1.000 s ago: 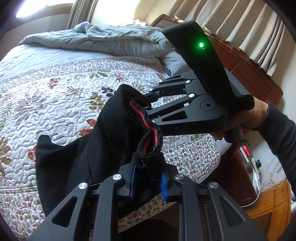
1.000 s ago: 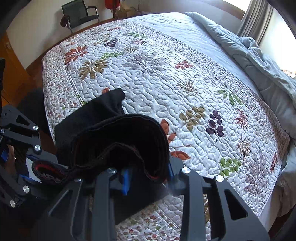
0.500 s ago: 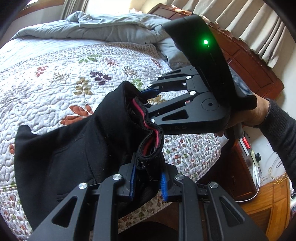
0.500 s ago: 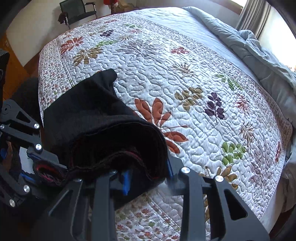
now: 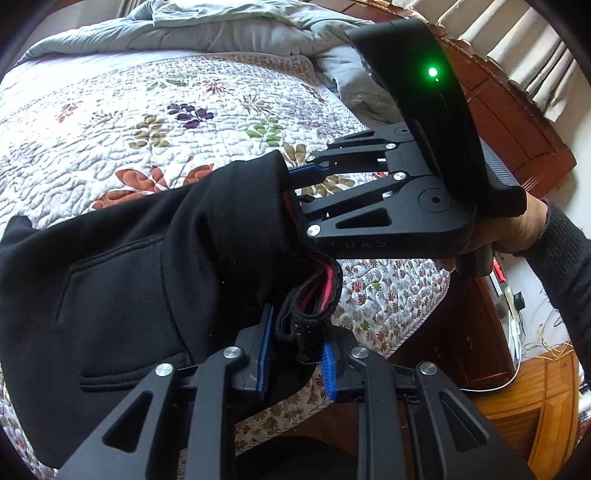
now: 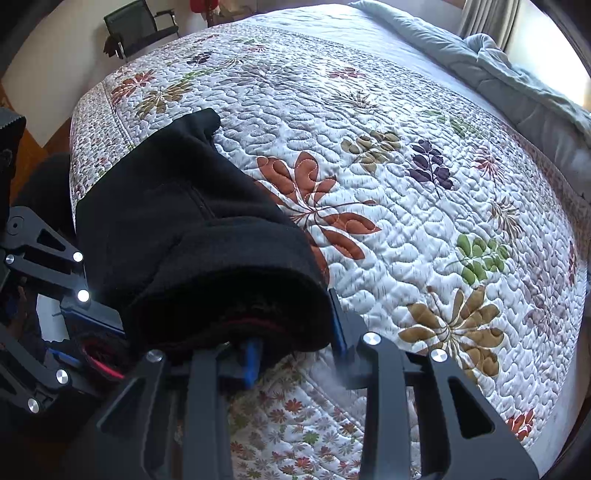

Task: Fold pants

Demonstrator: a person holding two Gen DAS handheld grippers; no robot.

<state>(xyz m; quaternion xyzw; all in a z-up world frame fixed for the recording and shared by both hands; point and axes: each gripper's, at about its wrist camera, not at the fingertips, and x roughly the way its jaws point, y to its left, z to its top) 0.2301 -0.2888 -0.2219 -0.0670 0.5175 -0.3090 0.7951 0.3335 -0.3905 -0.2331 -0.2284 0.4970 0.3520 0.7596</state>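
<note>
The black pants point(image 5: 129, 280) lie draped over the near edge of the bed, with a back pocket showing and a red-lined waistband point(image 5: 317, 291). My left gripper point(image 5: 297, 363) is shut on the waistband's end. My right gripper point(image 6: 295, 354) is shut on the waistband further along; it also shows in the left wrist view point(image 5: 295, 188), close above the left one. In the right wrist view the pants point(image 6: 177, 229) bunch over the right gripper and run to the far left; the left gripper point(image 6: 88, 332) shows at the left edge.
The bed carries a white floral quilt point(image 6: 406, 184) and a rumpled grey duvet point(image 5: 229, 26) at its head. A wooden headboard point(image 5: 517, 122) and nightstand point(image 5: 535, 398) stand at the right. A black chair point(image 6: 140, 26) stands beyond the foot.
Both grippers have carried the waistband further over the bed and lower; more of the pants now lies spread on the quilt. Both stay shut.
</note>
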